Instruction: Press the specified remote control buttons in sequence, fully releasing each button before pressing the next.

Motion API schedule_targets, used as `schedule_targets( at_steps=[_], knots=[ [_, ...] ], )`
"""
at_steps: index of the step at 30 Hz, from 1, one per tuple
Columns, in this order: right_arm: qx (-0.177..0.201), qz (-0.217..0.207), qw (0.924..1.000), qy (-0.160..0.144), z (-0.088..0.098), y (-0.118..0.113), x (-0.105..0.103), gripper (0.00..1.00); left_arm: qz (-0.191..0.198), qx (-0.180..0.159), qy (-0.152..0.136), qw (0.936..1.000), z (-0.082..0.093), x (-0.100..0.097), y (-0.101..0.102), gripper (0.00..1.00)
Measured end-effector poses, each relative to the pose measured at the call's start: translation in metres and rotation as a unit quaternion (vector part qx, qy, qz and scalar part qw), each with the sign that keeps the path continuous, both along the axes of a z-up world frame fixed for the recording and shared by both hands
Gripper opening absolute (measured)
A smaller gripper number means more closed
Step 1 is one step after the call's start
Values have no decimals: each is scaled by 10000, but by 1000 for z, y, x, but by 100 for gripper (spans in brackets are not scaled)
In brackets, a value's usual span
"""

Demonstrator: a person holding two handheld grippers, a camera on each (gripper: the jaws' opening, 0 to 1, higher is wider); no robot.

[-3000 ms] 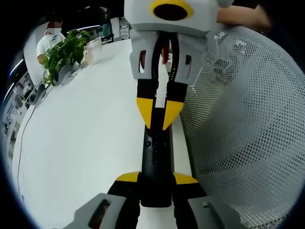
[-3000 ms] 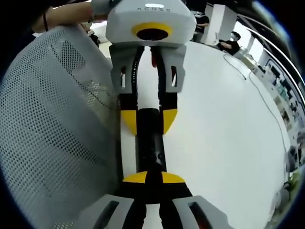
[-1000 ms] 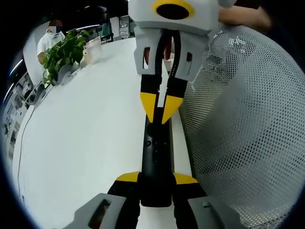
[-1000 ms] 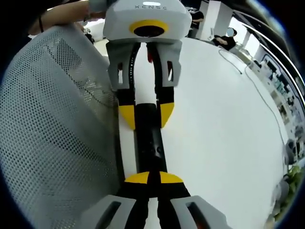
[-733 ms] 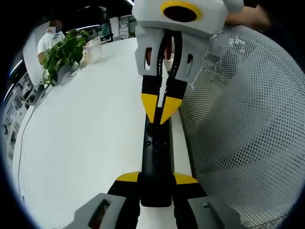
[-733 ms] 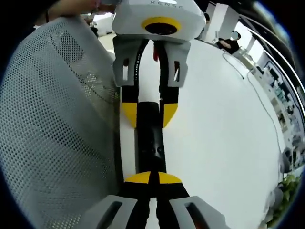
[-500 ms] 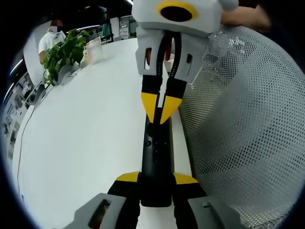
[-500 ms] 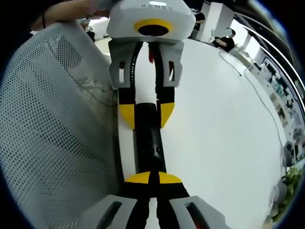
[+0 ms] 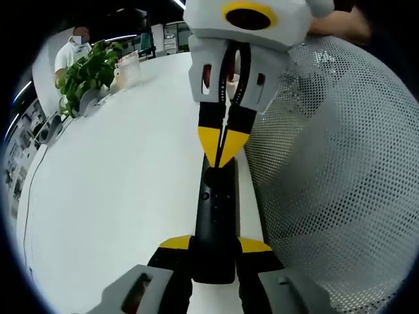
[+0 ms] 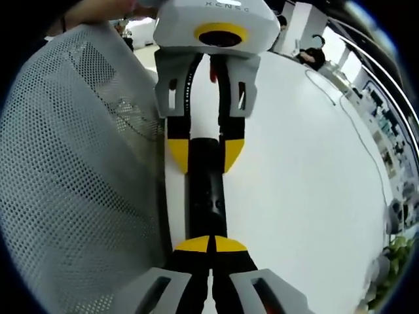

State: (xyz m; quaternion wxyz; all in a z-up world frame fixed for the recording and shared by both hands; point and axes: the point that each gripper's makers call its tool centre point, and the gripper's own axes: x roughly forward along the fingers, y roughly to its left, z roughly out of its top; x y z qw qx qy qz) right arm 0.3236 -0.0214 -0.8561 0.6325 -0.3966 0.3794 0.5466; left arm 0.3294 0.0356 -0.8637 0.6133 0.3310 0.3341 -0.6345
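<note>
Your left claw (image 9: pixel 214 243) clamps the near end of a black remote (image 9: pixel 216 216), its yellow-tipped jaws pressed against both sides, the remote running straight ahead of it over the white tabletop (image 9: pixel 118 176). In the left gripper view your right claw (image 9: pixel 221 147) comes in from the far end, jaws drawn together to a single yellow point that sits on the remote's top face, just beyond the small round buttons (image 9: pixel 207 195); contact looks likely, though the tips hide the spot itself.

In the right gripper view the same scene runs the other way: your right claw (image 10: pixel 211 244), tips closed against each other, rests over the remote (image 10: pixel 205 190), and the left claw (image 10: pixel 205 156) grips the far end with its jaws on either side.

A grey mesh chair back (image 9: pixel 334 163) stands just beside the remote, to the right of your left claw. A leafy plant (image 9: pixel 82 75) stands well beyond your left claw, near the tabletop's far edge.
</note>
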Motion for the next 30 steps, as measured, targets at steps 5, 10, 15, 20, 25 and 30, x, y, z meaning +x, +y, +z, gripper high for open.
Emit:
schedule_targets(
  at_steps=[5, 10, 15, 20, 25, 30],
  knots=[
    [64, -119, 9999, 30, 0, -1, 2, 0, 1, -14, 5, 10000, 0, 0, -1, 25],
    [233, -317, 9991, 170, 1, -1, 2, 0, -1, -5, 0, 10000, 0, -1, -1, 25],
    [307, -405, 9984, 250, 1, 0, 2, 0, 1, 2, 0, 10000, 0, -1, -1, 25],
    [357, -294, 9987, 205, 1, 6, 1, 0, 6, -11, 6, 10000, 0, -1, -1, 25],
    [246, 9, 9996, 98, -1, 14, -4, 0, 8, -23, 7, 10000, 0, -1, -1, 25],
    [315, -230, 9990, 235, 0, 13, -1, 0, -12, -28, 3, 10000, 0, -1, -1, 25]
  ],
)
